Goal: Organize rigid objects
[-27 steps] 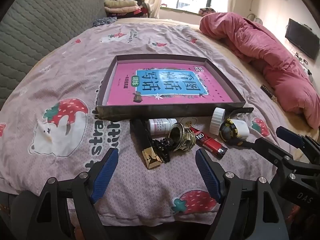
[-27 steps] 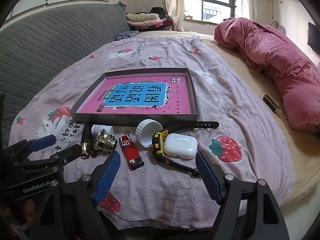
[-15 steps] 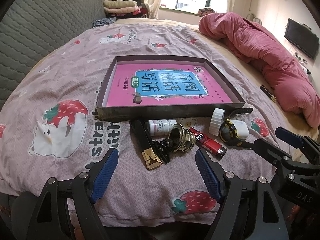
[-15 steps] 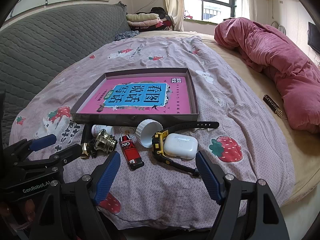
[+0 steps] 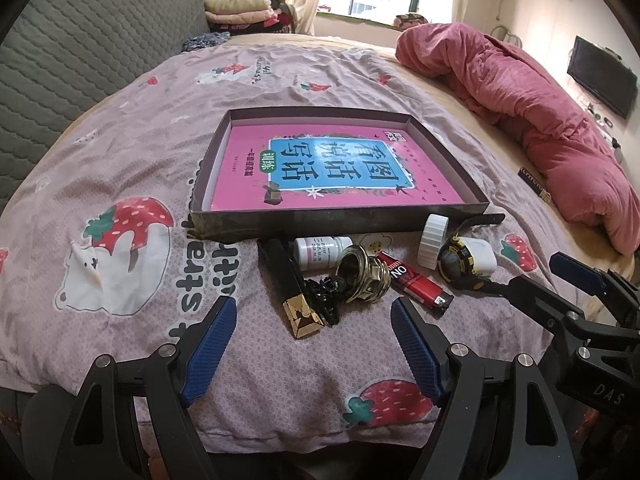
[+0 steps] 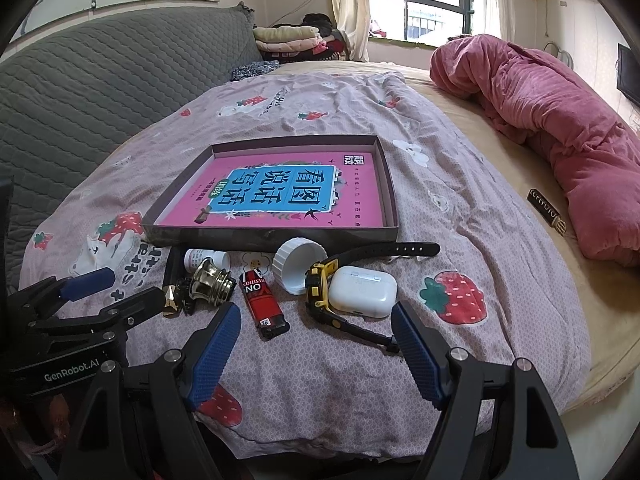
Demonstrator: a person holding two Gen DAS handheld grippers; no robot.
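A shallow dark box (image 5: 320,227) (image 6: 280,237) with a pink book inside lies on the strawberry bedspread. Along its near wall lie small items: a black and gold bar (image 5: 290,286), a white pill bottle (image 5: 322,253) (image 6: 206,259), a brass knob (image 5: 366,276) (image 6: 212,283), a red lighter (image 5: 416,283) (image 6: 262,298), a white cap (image 5: 432,240) (image 6: 298,266), a black and yellow watch (image 5: 454,266) (image 6: 320,288) and a white earbud case (image 6: 362,291). My left gripper (image 5: 312,316) is open and empty, just short of the bar. My right gripper (image 6: 316,322) is open and empty, near the lighter and watch.
A crumpled pink duvet (image 5: 532,108) (image 6: 560,128) lies on the right of the bed, with a small dark bar (image 6: 546,216) beside it. A grey quilted headboard (image 6: 100,84) runs along the left. Folded clothes (image 6: 288,38) sit by the window.
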